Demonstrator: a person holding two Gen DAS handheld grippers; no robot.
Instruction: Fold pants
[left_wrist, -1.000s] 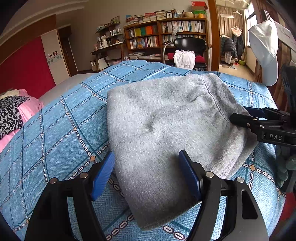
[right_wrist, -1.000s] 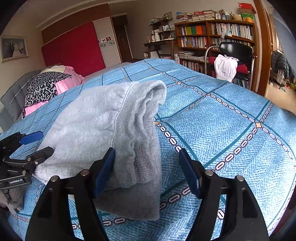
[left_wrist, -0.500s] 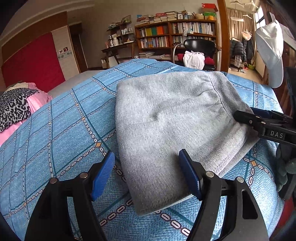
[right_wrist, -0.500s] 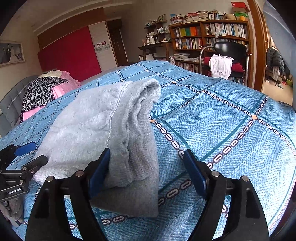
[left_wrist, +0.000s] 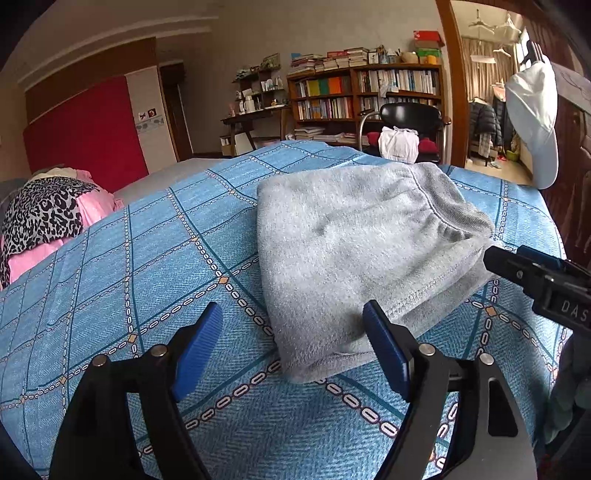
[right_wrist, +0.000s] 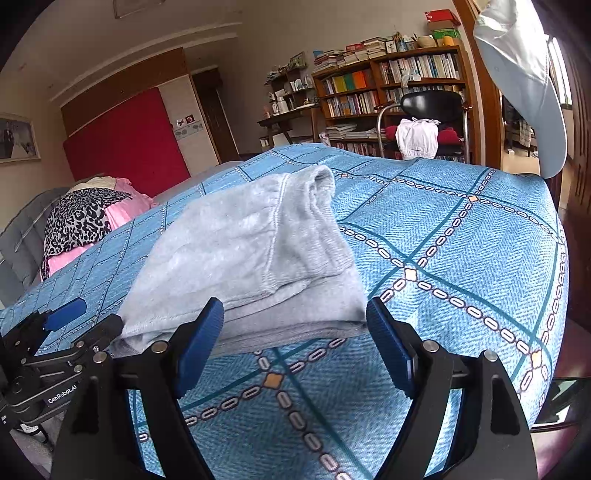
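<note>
Grey sweatpants (left_wrist: 354, 243) lie folded into a compact stack on the blue patterned bedspread (left_wrist: 147, 280); they also show in the right wrist view (right_wrist: 243, 251), waistband on top. My left gripper (left_wrist: 293, 347) is open and empty, just off the stack's near corner. My right gripper (right_wrist: 295, 339) is open and empty, just short of the stack's near edge. Each gripper shows in the other's view: the right one at the right edge (left_wrist: 517, 266), the left one at the lower left (right_wrist: 74, 332).
A pink and leopard-print pile (left_wrist: 48, 218) lies at the bed's far left. A black chair (left_wrist: 410, 129) with white cloth and a bookshelf (left_wrist: 369, 96) stand beyond the bed. A white cap (left_wrist: 535, 122) hangs at right. The bed edge (right_wrist: 554, 295) drops off at the right.
Both grippers have drawn back from the folded pants toward the near bed edge; the stack now lies farther ahead of the fingers. The pants have not moved.
</note>
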